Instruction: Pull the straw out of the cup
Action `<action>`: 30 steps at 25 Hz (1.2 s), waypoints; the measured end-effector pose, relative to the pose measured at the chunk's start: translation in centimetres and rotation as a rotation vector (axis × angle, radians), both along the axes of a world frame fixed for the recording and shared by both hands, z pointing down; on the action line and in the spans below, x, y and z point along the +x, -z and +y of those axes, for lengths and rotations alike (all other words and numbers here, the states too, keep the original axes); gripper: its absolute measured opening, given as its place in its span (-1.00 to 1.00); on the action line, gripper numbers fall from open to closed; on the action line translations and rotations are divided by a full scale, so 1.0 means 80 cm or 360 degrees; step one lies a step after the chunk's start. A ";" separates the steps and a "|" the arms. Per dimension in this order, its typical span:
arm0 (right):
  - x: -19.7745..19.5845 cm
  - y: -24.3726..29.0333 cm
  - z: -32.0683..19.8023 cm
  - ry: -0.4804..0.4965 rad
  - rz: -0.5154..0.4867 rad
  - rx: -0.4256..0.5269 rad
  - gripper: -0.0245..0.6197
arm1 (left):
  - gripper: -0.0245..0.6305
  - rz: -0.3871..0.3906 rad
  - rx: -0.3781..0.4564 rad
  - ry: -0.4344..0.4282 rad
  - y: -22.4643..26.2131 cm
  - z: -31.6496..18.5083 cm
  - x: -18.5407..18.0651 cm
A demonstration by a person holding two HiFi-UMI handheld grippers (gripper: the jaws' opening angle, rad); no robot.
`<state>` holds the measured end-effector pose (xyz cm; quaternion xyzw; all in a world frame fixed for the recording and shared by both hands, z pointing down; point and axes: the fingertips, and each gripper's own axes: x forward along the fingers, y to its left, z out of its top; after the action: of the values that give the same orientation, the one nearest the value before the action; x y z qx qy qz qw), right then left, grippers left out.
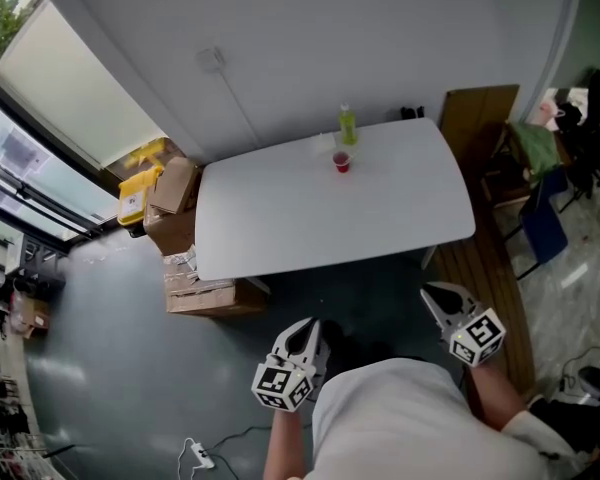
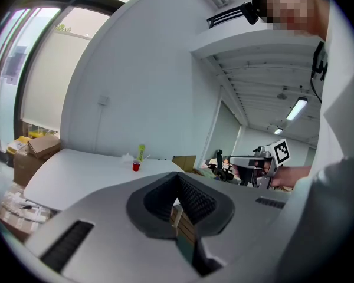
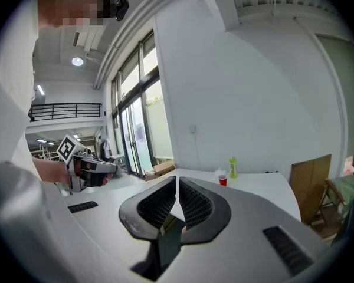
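So a white table (image 1: pixel 280 208) is sitting against a pale grey wall, with cardboard boxes (image 1: pixel 185 258) piling up on the floor at its left end and a wooden board (image 1: pixel 480 118) leaning at its right. The red cup (image 1: pixel 341 161) is standing upright on the far side of the table near the wall, long axis straight up and mouth facing the ceiling. A green bottle (image 1: pixel 347 125) is standing upright just behind it. Honestly the straw is too small to make out from here, so I can't tell which way it's leaning. The left gripper (image 1: pixel 306 325) and right gripper (image 1: pixel 433 292) are both hanging over the floor on the near side of the table, well apart from the cup and aiming toward it. Both claws are sitting closed with nothing between the jaws.
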<state>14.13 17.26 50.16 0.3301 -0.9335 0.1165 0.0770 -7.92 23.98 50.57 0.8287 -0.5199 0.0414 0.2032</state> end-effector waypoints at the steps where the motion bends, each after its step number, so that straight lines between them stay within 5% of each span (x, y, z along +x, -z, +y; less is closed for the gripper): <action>1: -0.001 -0.002 -0.001 -0.0006 0.0001 -0.0004 -0.79 | -0.92 0.0003 -0.0002 -0.0002 -0.002 -0.001 -0.001; 30: -0.088 -0.005 -0.160 -0.0325 0.0043 -0.0035 -0.79 | -0.92 0.0084 -0.0028 -0.0301 -0.024 -0.208 -0.103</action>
<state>7.08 4.44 50.55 0.4242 -0.8926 0.1296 0.0810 -16.17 7.34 52.48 0.8731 -0.4333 0.0431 0.2193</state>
